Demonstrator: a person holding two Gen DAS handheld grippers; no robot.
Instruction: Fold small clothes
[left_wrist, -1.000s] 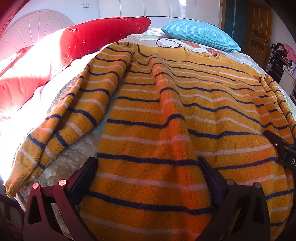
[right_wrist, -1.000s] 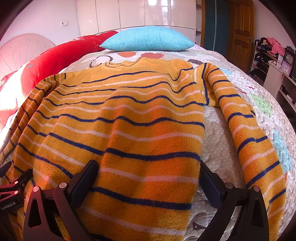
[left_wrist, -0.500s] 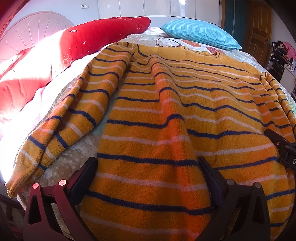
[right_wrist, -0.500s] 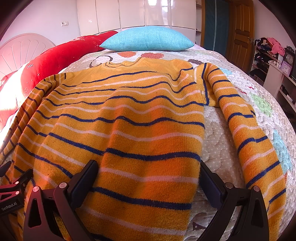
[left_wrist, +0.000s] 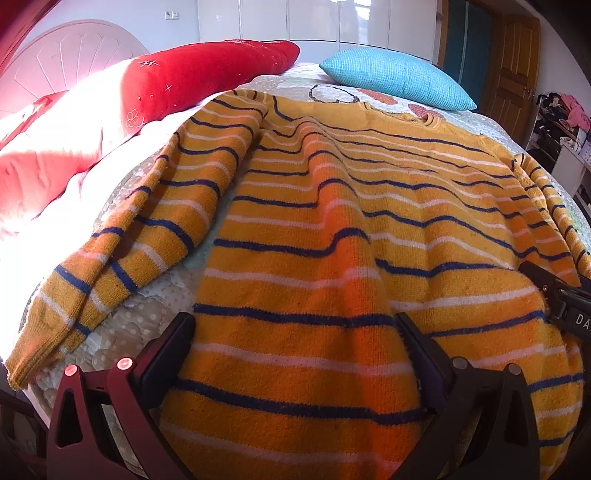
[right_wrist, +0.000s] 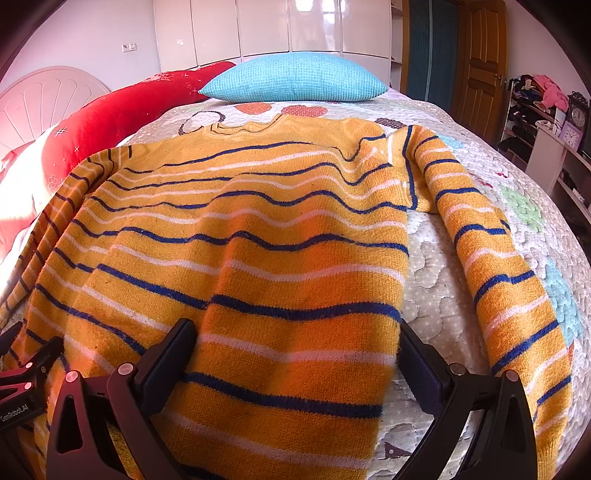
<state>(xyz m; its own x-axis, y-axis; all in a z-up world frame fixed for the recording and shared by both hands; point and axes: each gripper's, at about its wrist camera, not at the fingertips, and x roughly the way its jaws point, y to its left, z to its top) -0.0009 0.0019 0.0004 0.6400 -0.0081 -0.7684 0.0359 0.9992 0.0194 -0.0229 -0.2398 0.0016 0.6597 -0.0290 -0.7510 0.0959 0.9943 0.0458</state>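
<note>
An orange sweater (left_wrist: 332, 221) with navy and white stripes lies spread on the bed, neck toward the far pillows; it also shows in the right wrist view (right_wrist: 258, 240). Its left sleeve (left_wrist: 147, 236) and right sleeve (right_wrist: 491, 258) lie out to the sides. My left gripper (left_wrist: 295, 325) is open, its fingers straddling the sweater's lower left part near the hem. My right gripper (right_wrist: 295, 328) is open, straddling the lower right part. Each gripper shows at the edge of the other's view.
The bed has a quilted patterned cover (right_wrist: 524, 206). A red pillow (left_wrist: 207, 74) and a turquoise pillow (right_wrist: 295, 81) lie at the far end. A pink headboard (left_wrist: 66, 62) is at left. A shelf with clutter (right_wrist: 546, 122) and a wooden door (right_wrist: 484, 55) stand at right.
Almost nothing has changed; both grippers stay open over the sweater's lower part, with only a very slight shift in view.
</note>
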